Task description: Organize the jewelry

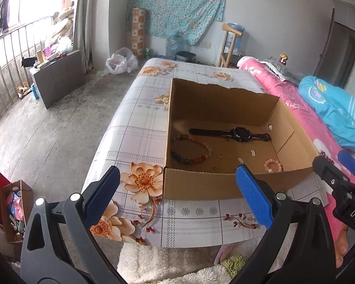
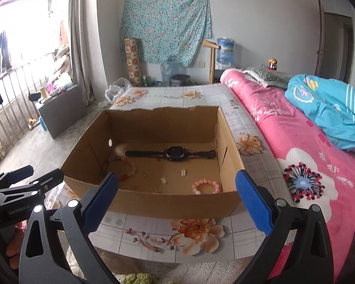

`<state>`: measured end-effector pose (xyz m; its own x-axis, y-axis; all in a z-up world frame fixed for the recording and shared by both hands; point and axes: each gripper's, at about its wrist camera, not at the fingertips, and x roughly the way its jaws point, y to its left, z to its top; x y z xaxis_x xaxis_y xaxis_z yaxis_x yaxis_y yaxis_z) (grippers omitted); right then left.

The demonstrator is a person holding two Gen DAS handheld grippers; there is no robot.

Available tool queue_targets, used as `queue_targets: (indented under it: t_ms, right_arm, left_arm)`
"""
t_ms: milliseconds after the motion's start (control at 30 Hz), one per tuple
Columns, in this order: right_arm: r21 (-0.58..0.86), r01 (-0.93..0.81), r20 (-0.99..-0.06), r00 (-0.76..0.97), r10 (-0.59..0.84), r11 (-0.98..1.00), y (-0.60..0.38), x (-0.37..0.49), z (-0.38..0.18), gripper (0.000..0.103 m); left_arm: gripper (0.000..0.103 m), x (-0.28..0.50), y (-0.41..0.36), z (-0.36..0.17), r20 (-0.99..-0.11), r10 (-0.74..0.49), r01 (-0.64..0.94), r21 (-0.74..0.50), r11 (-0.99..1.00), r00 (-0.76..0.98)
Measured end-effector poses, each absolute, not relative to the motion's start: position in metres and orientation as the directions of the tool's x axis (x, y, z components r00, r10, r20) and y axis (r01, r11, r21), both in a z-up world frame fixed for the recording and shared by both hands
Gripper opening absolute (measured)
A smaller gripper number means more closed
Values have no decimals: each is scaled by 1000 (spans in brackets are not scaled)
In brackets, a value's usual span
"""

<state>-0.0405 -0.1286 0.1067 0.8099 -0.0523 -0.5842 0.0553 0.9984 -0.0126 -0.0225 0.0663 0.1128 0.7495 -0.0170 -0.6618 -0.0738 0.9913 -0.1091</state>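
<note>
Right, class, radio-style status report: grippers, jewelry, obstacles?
Left gripper open, empty. Right gripper open, empty. Jewelry in cardboard box: watch, pink bracelet, untouched. Near box wall ahead of both grippers.

We were in a home bedroom: a bed with a pink blanket (image 2: 284,127) lay beside the flowered surface (image 2: 177,232), curtains (image 2: 79,47) hanging beyond it.

Open cardboard box (image 2: 168,203), torn rear rim, holding: black wristwatch (image 2: 171,153) laid flat, strap extended along the far wall; large multicoloured bead bracelet (image 1: 190,149) at the left side; small pink bead bracelet (image 2: 207,186) in the near right corner. Loose on the floor between them: small gold ring (image 1: 220,155) and several tiny gold and silver pieces, type unclear.
</note>
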Motion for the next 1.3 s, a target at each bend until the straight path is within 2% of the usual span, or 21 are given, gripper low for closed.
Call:
queue_targets:
  t_ms: [133, 267, 700, 1300]
  right_arm:
    - [43, 3, -686, 727, 28, 999, -125, -32, 87, 97]
    - [31, 10, -730, 683, 16, 999, -121, -28, 73, 97]
    - [39, 33, -748, 664, 7, 999, -127, -24, 69, 97]
    - [38, 45, -768, 640, 1, 998, -129, -18, 61, 97]
  left_arm:
    - [95, -23, 63, 102, -703, 34, -96, -50, 994, 710]
    - [95, -21, 59, 92, -739, 22, -87, -50, 995, 674]
    - [95, -15, 44, 83, -778, 7, -70, -48, 996, 628]
    - [95, -12, 44, 82, -787, 7, -74, -49, 996, 617]
